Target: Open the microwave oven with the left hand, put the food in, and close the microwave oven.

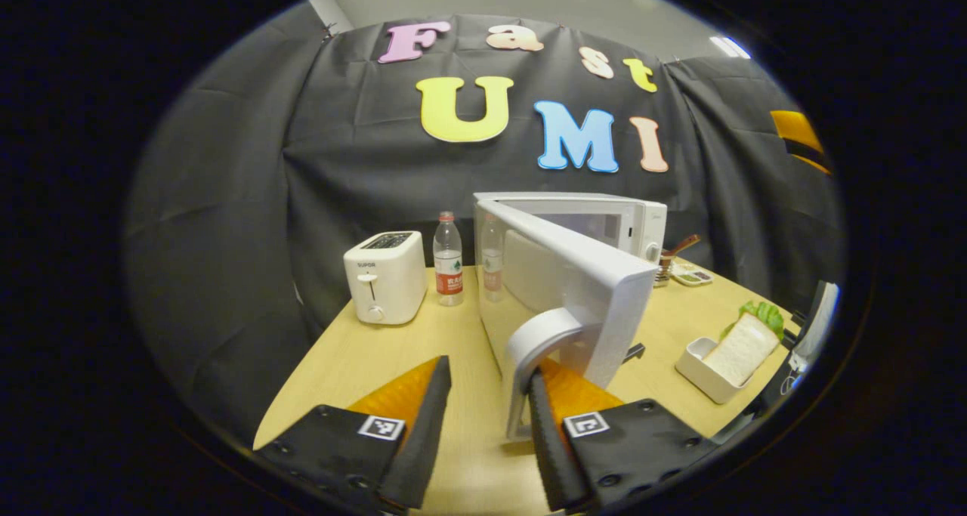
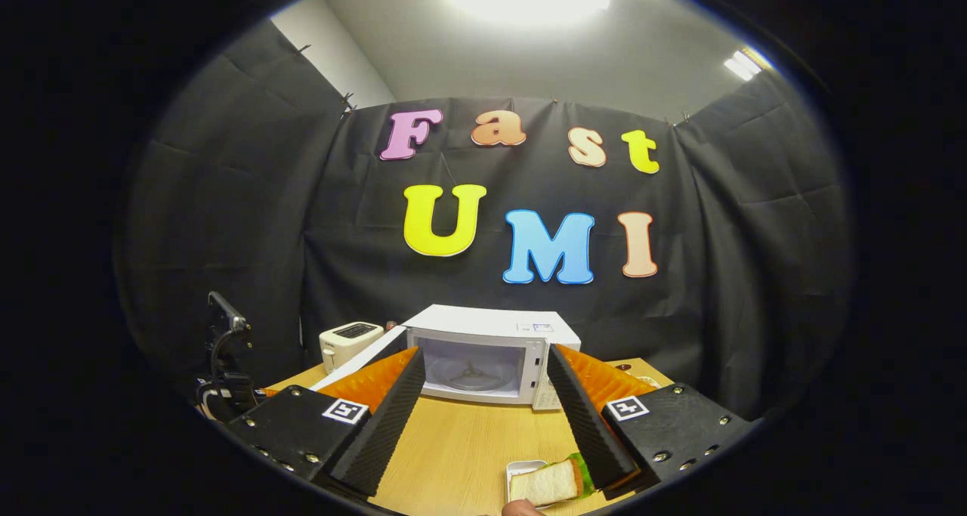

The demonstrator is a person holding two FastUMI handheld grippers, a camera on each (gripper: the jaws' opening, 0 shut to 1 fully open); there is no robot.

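Note:
The white microwave [image 1: 627, 225] stands on the wooden table with its door [image 1: 566, 289] swung out toward me. My left gripper [image 1: 489, 372] is open at the door's curved handle [image 1: 540, 346]; the handle lies against the inner side of its right finger, and the left finger stands well apart. The sandwich [image 1: 744, 346] with lettuce lies in a small white tray [image 1: 699, 369] to the right. In the right gripper view the microwave [image 2: 491, 323] shows an empty cavity [image 2: 472, 369]. My right gripper [image 2: 483, 356] is open, and the sandwich [image 2: 548, 482] lies just below its right finger.
A white toaster [image 1: 385, 276] and a water bottle [image 1: 449, 259] stand left of the microwave. Small condiment items [image 1: 684, 270] sit at the table's far right. A black stand [image 2: 227, 350] rises at the left edge in the right gripper view. A person's fingertip [image 2: 521, 508] shows beside the tray.

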